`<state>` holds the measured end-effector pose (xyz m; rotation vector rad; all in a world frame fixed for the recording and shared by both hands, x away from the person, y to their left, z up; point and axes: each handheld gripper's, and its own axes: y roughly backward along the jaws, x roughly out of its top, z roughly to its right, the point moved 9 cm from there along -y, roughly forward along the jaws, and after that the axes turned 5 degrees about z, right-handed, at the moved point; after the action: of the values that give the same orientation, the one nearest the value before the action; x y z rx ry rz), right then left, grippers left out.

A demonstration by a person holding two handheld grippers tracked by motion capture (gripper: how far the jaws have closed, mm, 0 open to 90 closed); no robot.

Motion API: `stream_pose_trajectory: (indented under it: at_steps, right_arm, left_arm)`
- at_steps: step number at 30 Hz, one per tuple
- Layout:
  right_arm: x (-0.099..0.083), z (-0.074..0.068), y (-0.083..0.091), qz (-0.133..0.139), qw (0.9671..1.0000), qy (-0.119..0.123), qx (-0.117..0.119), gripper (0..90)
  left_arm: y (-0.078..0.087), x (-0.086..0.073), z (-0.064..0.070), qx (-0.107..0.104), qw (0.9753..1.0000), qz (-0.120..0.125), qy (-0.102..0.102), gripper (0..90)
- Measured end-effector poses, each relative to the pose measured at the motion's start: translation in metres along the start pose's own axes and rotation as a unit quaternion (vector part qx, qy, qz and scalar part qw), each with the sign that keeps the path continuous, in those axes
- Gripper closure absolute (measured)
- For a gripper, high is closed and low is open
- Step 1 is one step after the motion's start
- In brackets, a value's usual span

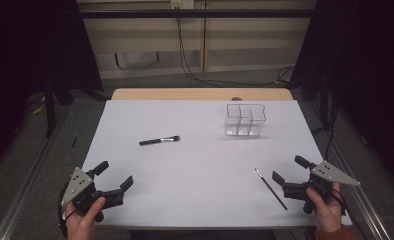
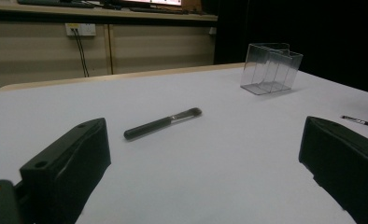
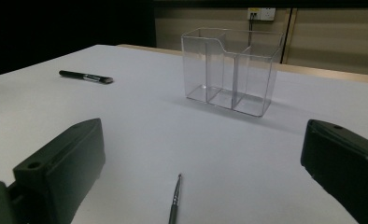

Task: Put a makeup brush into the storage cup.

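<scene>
A clear plastic organizer (image 1: pixel 244 120) with several compartments stands empty at the far right of the white table (image 1: pixel 195 165). A black makeup brush (image 1: pixel 159 140) lies left of centre, bristles pointing right. A thin dark brush (image 1: pixel 271 188) lies near the front right. My left gripper (image 1: pixel 116 173) rests open at the front left corner, held by a hand, with nothing between its jaws. My right gripper (image 1: pixel 288 169) is open at the front right, just right of the thin brush. In the left gripper view the makeup brush (image 2: pixel 162 123) lies ahead and the organizer (image 2: pixel 271 68) is far right. The right gripper view has the thin brush (image 3: pixel 174 200) between the jaws' line and the organizer (image 3: pixel 231 70) ahead.
A wooden strip (image 1: pixel 200 94) borders the table's far edge. Metal rails (image 1: pixel 27 185) run along both sides of the table. Cables (image 1: pixel 190 65) hang down the back wall. Dark curtains flank the table on both sides.
</scene>
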<state>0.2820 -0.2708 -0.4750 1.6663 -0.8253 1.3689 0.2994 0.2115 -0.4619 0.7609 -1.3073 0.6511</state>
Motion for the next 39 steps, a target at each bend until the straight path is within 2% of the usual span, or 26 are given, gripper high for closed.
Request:
stream_pose_trajectory:
  at_steps: [8, 14, 21, 24, 29, 39]
  right_arm:
    - [0.0, 0.0, 0.0, 0.0, 1.0, 0.001, 0.0, 0.0]
    - [-0.001, 0.001, -0.001, 0.0, 1.0, -0.001, -0.001, 0.0]
    - [-0.001, -0.001, -0.002, -0.002, 1.0, 0.001, 0.005, 0.0]
    - [-0.001, -0.002, -0.002, 0.0, 1.0, 0.003, 0.004, 0.0]
    - [0.0, -0.006, -0.003, 0.002, 1.0, 0.005, 0.005, 0.0]
    - [-0.001, -0.005, -0.004, -0.001, 1.0, -0.001, 0.009, 0.0]
  left_arm:
    - [-0.002, -0.002, 0.001, -0.005, 1.0, -0.005, -0.003, 2.1]
    - [-0.004, -0.003, 0.0, -0.006, 0.9999, -0.01, 0.007, 2.1]
    - [-0.008, -0.001, -0.003, -0.007, 0.9999, -0.013, -0.003, 2.1]
    - [-0.012, 0.0, -0.001, -0.011, 0.9999, -0.011, 0.005, 2.1]
    - [-0.017, 0.002, 0.002, -0.02, 0.9997, -0.014, -0.003, 2.2]
    - [-0.032, 0.012, -0.004, -0.019, 0.9995, -0.015, -0.019, 2.3]
